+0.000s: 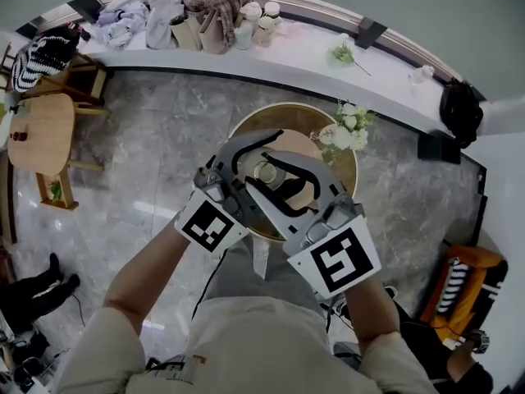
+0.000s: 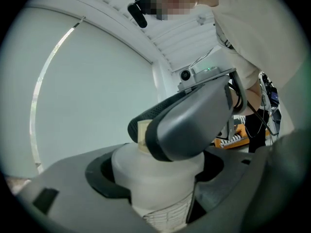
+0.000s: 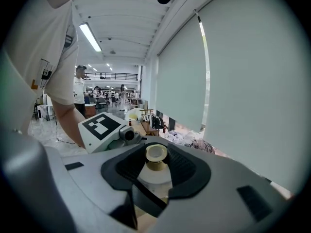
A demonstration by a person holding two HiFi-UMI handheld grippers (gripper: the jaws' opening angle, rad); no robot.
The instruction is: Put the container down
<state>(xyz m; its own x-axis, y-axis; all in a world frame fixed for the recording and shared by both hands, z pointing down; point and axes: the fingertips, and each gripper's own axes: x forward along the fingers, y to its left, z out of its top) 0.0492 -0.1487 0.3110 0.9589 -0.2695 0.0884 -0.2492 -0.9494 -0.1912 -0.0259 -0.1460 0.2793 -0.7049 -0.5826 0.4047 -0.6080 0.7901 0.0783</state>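
The container (image 1: 267,173) is milky white with a pale tan cap. The left gripper (image 2: 156,173) and the right gripper (image 3: 155,166) are grey with black pads, and each carries a cube of black-and-white square markers. The round table (image 1: 287,120) is light wood-brown. The floor (image 1: 164,138) is grey veined marble. The flowers (image 1: 349,130) are white with green leaves. The person's shirt (image 1: 262,343) is cream.

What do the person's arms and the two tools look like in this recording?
The left tool and the right tool are built alike: light grey curved plastic jaws lined with black ribbed pads. Each carries a white cube printed with black square markers at its rear. The person wears a pale beige short-sleeved shirt, and the forearms are bare.
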